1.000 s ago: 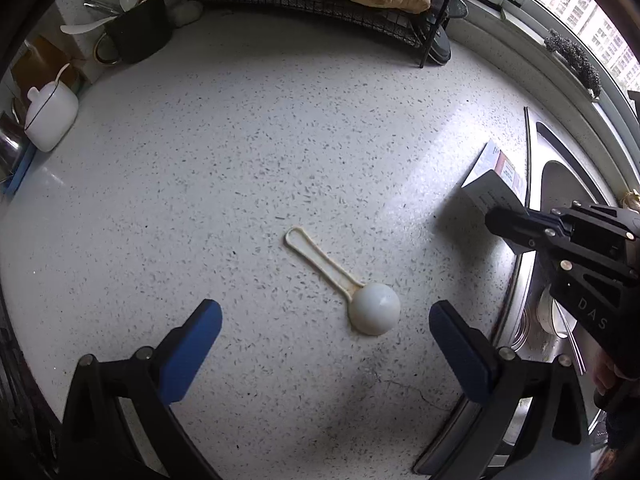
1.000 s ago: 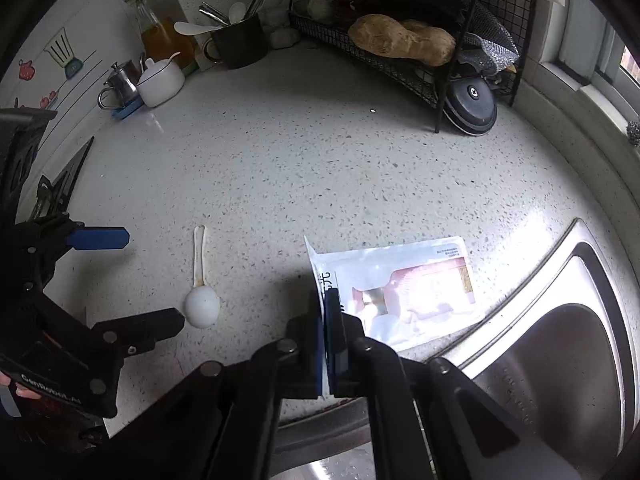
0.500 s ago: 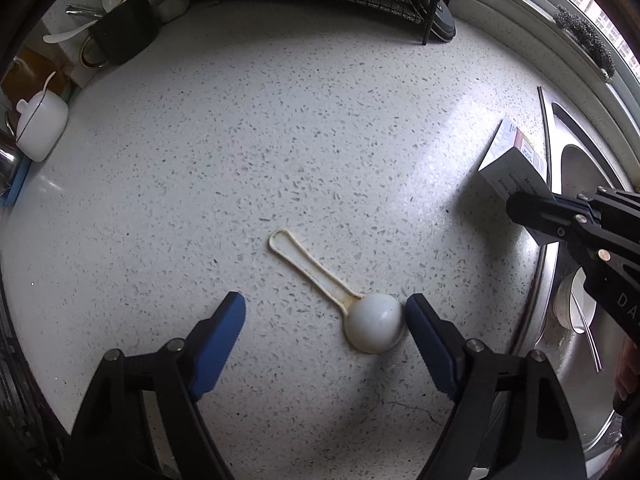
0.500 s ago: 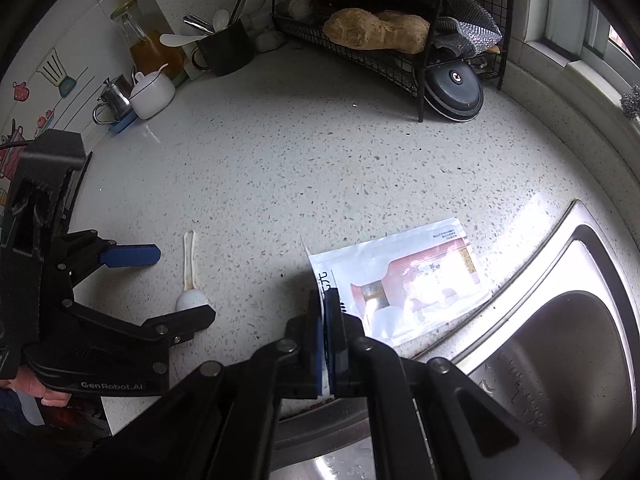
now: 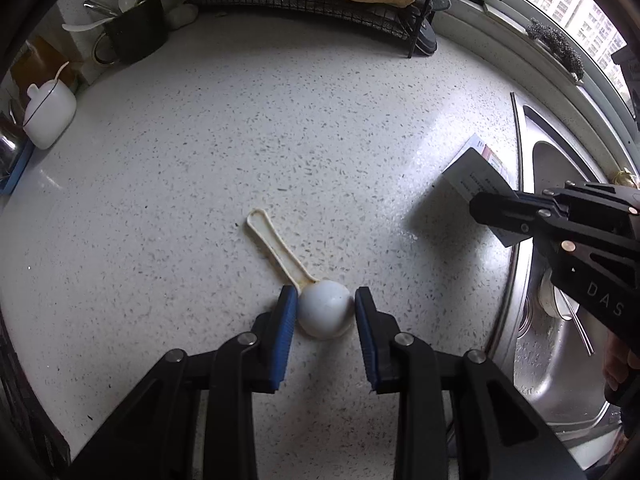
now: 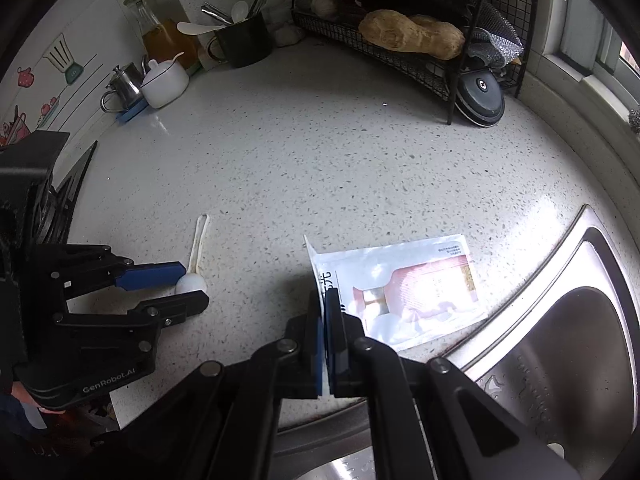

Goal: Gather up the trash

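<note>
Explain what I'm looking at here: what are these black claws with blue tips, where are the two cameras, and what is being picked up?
No robot: a person holds one two-finger gripper in each hand, and each carries a fisheye camera looking along its fingers. The left view shows the left gripper above a speckled counter. Its jaws have just been closing, and the blue pads now sit against both sides of the white scoop, which lies bowl down. The right view shows the right gripper shut on the edge of a flat printed packet, beside the sink. At the back stand a wire rack, a utensil cup and a white pot.
</note>
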Action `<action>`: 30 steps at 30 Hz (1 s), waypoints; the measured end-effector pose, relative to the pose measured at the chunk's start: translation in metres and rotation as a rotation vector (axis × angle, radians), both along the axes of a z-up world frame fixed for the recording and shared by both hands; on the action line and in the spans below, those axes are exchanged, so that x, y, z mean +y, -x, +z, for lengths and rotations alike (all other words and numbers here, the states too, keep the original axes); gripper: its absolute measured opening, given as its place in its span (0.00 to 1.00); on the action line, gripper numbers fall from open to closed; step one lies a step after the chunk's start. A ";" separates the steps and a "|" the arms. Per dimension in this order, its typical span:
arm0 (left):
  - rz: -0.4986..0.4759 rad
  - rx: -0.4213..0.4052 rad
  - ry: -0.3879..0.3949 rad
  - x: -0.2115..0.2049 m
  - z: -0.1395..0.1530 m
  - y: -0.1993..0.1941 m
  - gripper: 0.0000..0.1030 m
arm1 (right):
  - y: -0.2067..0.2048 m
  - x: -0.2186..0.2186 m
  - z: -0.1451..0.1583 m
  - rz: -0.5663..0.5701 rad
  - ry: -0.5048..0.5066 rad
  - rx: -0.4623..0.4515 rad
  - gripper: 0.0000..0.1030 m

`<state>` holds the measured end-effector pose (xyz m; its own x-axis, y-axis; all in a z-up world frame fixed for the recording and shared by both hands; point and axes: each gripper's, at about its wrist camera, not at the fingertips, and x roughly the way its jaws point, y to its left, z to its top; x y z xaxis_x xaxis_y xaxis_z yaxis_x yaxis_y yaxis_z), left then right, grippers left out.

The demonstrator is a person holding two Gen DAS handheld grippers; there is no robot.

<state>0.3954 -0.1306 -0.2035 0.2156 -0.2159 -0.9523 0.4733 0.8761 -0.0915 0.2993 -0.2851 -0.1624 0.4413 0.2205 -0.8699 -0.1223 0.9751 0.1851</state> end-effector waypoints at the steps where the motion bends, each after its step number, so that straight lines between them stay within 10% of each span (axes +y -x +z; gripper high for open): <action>1: 0.005 -0.006 0.005 0.005 0.002 0.003 0.27 | 0.001 0.005 0.002 0.004 -0.003 -0.001 0.01; 30: 0.183 -0.132 0.013 0.227 0.079 0.164 0.27 | 0.116 0.199 0.038 0.182 -0.018 -0.112 0.01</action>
<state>0.2316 0.0960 -0.1244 0.3745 -0.1735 -0.9109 0.3149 0.9478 -0.0511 0.1837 -0.0862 -0.1246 0.4867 0.3205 -0.8127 -0.3166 0.9317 0.1778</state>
